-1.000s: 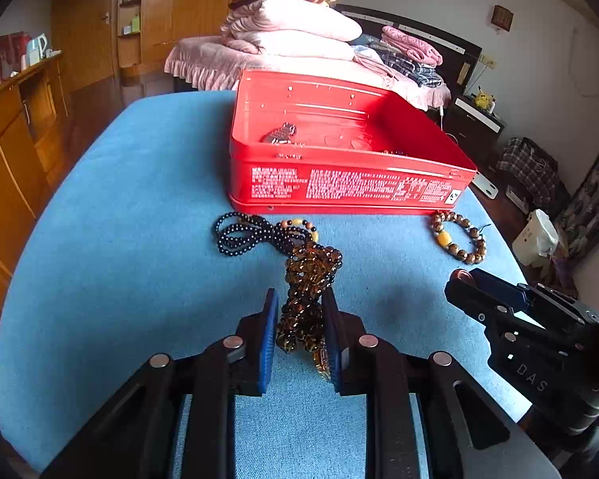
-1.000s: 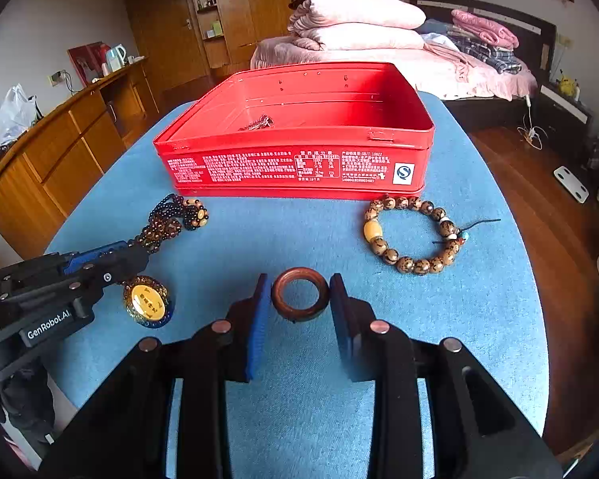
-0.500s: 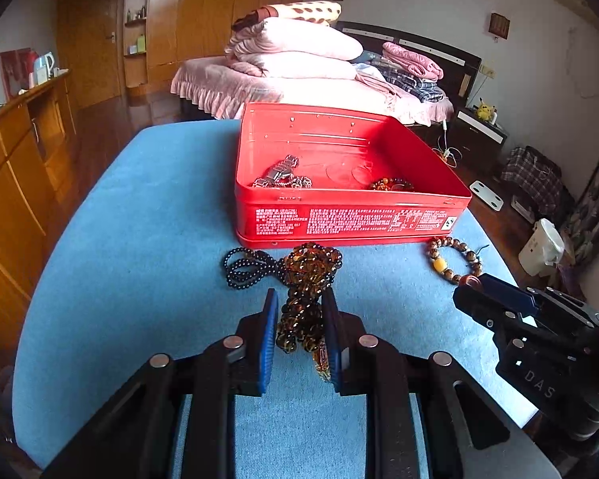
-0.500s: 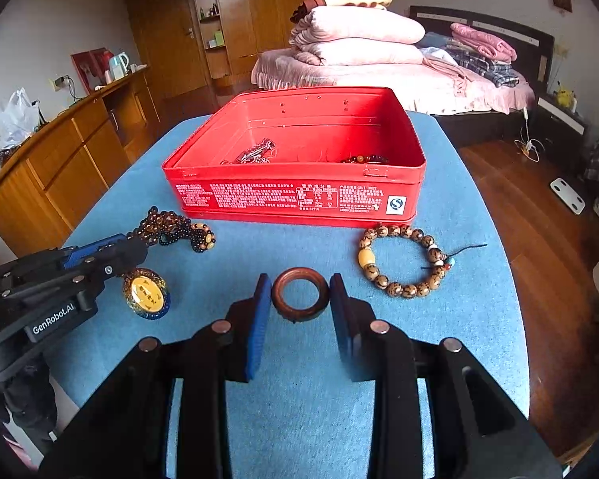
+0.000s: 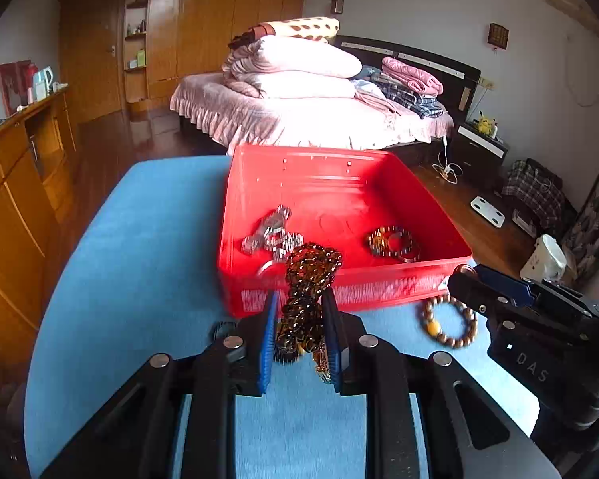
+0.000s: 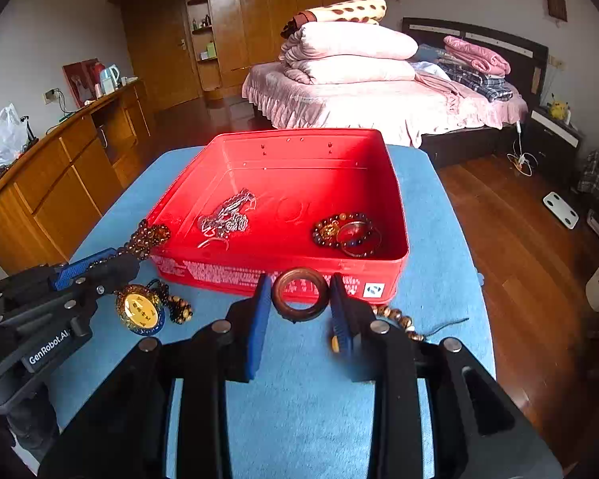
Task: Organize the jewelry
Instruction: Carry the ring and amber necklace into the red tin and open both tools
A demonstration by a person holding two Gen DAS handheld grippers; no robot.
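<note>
Left tool point(image 5: 299, 335) pinches bead necklace point(image 5: 305, 299), right tool point(image 6: 299, 307) wooden ring point(image 6: 299, 294); dangling pendant point(image 6: 139, 310) may snag red tin point(image 6: 395, 215) rim.

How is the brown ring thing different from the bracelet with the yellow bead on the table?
The wooden ring is one smooth, solid dark-brown piece; the beaded bracelet is many round beads strung together, with one yellow bead. The wooden ring is held up between the fingers of the right hand-held gripper; the beaded bracelet lies on the blue table beside the red tin. Both are brown circles, still outside the tin.
</note>
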